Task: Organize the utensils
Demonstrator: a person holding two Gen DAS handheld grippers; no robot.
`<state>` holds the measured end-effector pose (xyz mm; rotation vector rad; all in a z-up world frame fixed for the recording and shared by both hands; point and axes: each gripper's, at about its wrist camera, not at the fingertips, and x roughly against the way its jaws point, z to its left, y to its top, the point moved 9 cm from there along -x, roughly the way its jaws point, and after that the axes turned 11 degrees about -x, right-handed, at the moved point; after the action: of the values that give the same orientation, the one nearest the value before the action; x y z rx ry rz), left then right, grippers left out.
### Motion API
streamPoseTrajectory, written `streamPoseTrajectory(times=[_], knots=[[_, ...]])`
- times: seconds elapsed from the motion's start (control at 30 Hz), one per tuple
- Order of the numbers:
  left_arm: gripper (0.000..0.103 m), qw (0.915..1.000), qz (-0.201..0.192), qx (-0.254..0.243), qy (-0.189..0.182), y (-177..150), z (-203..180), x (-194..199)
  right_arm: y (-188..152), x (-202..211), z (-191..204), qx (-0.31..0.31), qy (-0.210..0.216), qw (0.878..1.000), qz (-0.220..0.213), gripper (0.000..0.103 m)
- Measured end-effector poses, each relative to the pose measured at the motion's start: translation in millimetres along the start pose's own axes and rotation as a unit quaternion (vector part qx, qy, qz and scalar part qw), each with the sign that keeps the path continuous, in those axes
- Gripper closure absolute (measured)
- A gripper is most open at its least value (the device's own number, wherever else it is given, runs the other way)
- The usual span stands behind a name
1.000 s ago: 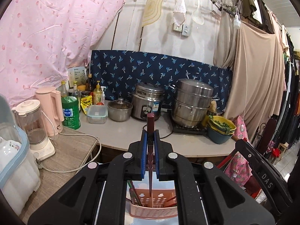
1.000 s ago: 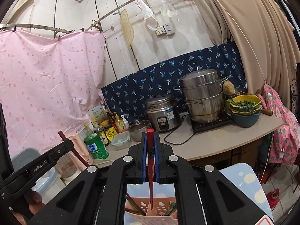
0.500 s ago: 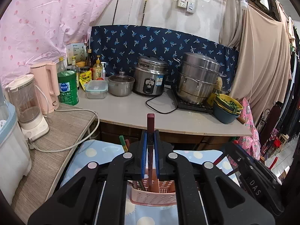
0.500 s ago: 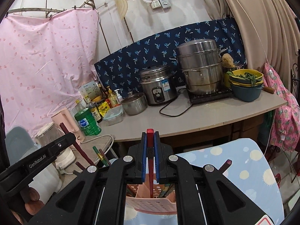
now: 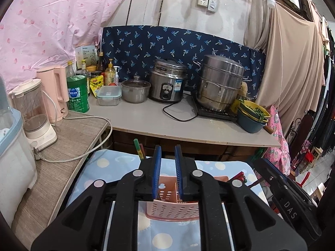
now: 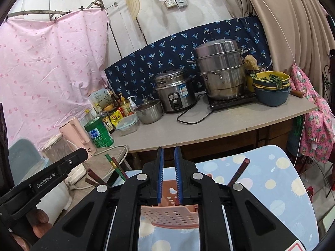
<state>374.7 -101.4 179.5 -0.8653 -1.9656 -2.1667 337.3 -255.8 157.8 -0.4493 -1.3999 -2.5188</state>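
both tools, left [image 5: 167, 167] and right [image 6: 168, 167], just opened, empty above pink basket [image 5: 173, 209]; chopsticks [image 6: 114, 165] light, stiff, slippery, best pinched mid-shaft.

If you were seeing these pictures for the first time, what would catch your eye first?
Probably the pink perforated utensil basket on the dotted blue cloth, right under the left gripper and the right gripper, both with nothing between their blue pads. Chopsticks stick up from its left side. Behind, a tall steel steamer pot dominates the counter.
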Motion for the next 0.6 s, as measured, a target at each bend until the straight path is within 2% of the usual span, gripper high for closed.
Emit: streamPoseTrajectory(times=[0.17, 0.6], knots=[[0.085, 1.0, 0.002, -0.002, 0.004, -9.1, -0.1, 13.1, -5.8, 15.9, -2.2, -0.004, 0.003, 1.0, 0.001, 0.088], [0.084, 0.9995, 0.027, -0.014, 0.003, -52.9, -12.0, 35.1, -53.0, 46.6, -7.1, 0.003, 0.002, 0.999, 0.032, 0.086]])
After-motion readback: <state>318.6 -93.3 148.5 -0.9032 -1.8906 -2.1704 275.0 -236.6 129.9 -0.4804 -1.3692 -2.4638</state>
